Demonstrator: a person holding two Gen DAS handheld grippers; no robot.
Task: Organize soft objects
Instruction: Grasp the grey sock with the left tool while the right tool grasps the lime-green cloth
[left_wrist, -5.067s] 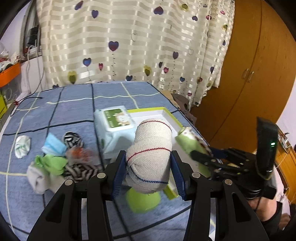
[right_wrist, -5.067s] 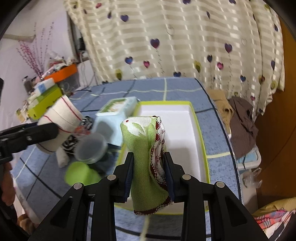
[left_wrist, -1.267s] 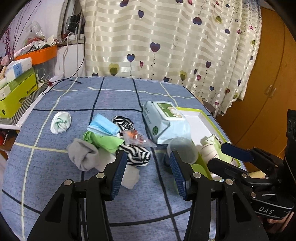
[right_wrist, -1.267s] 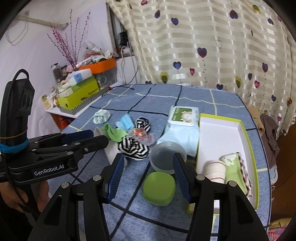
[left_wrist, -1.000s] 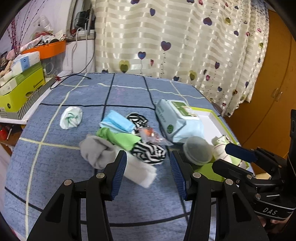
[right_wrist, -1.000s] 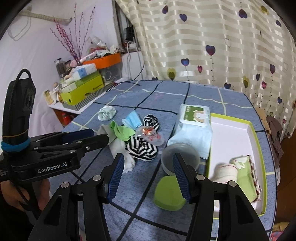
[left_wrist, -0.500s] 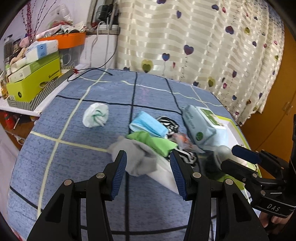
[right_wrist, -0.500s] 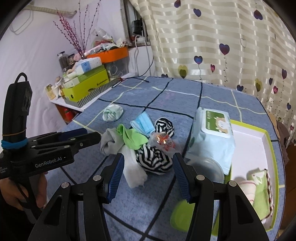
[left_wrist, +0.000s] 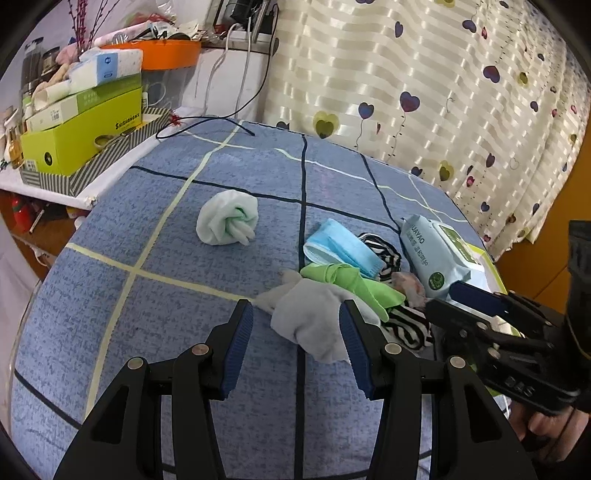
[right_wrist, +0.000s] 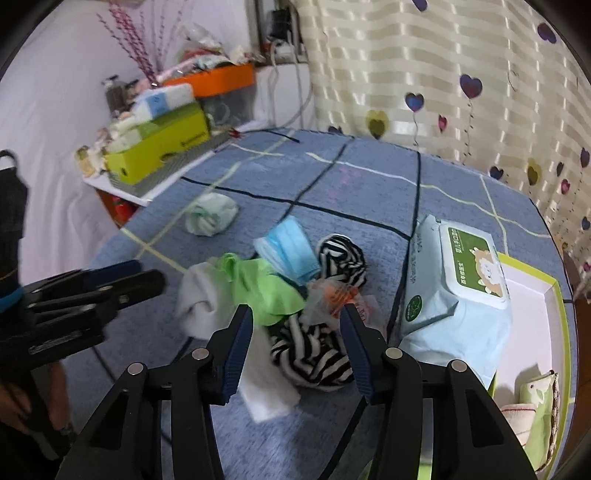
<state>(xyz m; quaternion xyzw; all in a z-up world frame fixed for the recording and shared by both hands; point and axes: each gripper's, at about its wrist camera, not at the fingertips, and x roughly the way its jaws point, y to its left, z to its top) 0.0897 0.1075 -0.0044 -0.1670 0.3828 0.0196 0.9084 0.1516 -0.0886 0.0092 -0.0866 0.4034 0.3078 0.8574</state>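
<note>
While both grippers point down at a heap of soft things on the blue checked surface (left_wrist: 155, 306), neither holds anything: the left gripper (left_wrist: 295, 345) stands wide apart, its blue pads (left_wrist: 239, 350) flanking a grey sock (left_wrist: 314, 321) without pressing on it, and the right gripper (right_wrist: 296, 345) is closing, a black-and-white striped cloth (right_wrist: 310, 354) lying between its pads but not yet pinched. In the left wrist view the heap sits at about 3 o'clock from the frame's centre: a green cloth (left_wrist: 351, 282) lies on the grey sock, a blue face mask (left_wrist: 341, 253) just beyond it at 12 o'clock, and a crumpled clear wrapper (left_wrist: 408, 288) beside them. A rolled white-and-green sock (left_wrist: 227, 218) lies well apart at 10 o'clock from the heap. At 3 o'clock from the heap in the right wrist view, a pack of wet wipes (right_wrist: 458, 291) touches a green-rimmed white tray (right_wrist: 532, 314), with a green pouch (right_wrist: 537, 421) and a beige roll (right_wrist: 517, 422) in the tray's near end.
</note>
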